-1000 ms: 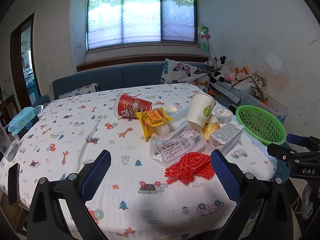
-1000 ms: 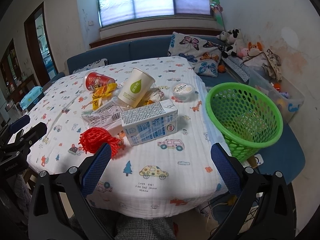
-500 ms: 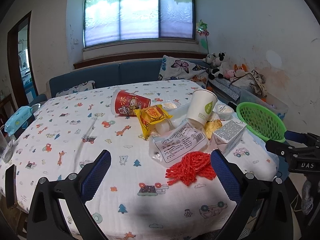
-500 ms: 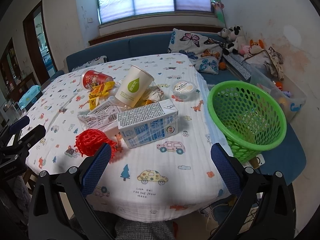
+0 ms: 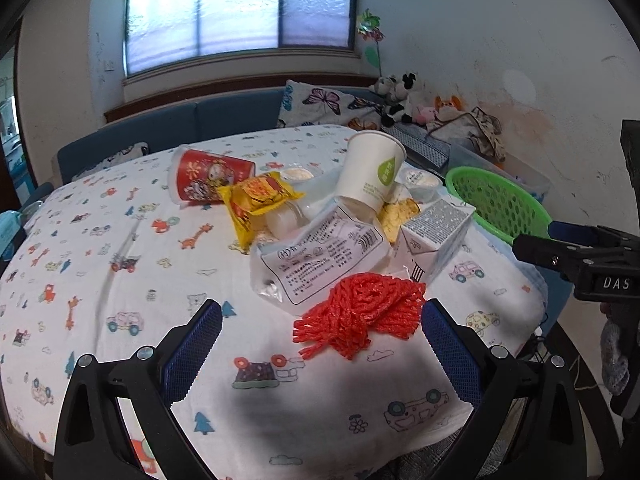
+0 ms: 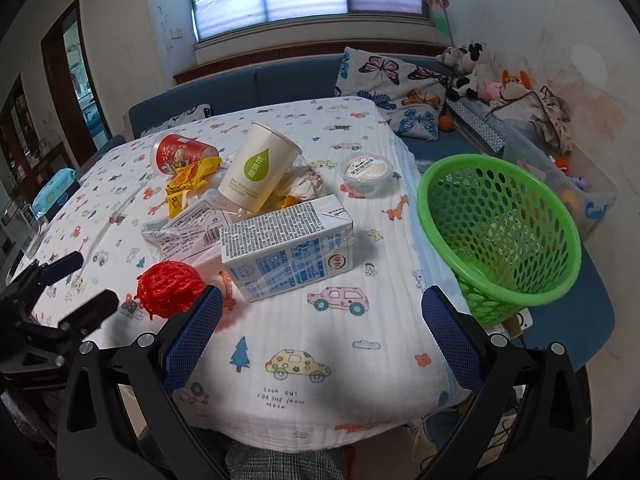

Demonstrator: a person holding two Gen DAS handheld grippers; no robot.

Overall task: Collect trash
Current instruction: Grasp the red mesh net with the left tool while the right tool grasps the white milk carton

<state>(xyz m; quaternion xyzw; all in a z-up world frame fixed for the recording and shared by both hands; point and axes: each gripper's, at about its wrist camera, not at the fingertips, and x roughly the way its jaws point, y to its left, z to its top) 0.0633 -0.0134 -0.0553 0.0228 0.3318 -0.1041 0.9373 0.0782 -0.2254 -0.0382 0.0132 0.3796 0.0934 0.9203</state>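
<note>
Trash lies in a pile on the printed tablecloth: a red foam net, a clear printed bag, a milk carton, a white paper cup, a yellow snack wrapper, a red cup on its side and a small lidded tub. A green basket stands at the table's right edge. My left gripper is open and empty, just short of the red net. My right gripper is open and empty, in front of the carton.
A blue sofa with a butterfly pillow runs behind the table. Stuffed toys and a clear storage bin sit at the right wall. A blue tissue pack lies at the table's left end.
Both grippers have moved forward toward the trash pile, so the red net and the carton look larger and nearer. Both stay open.
</note>
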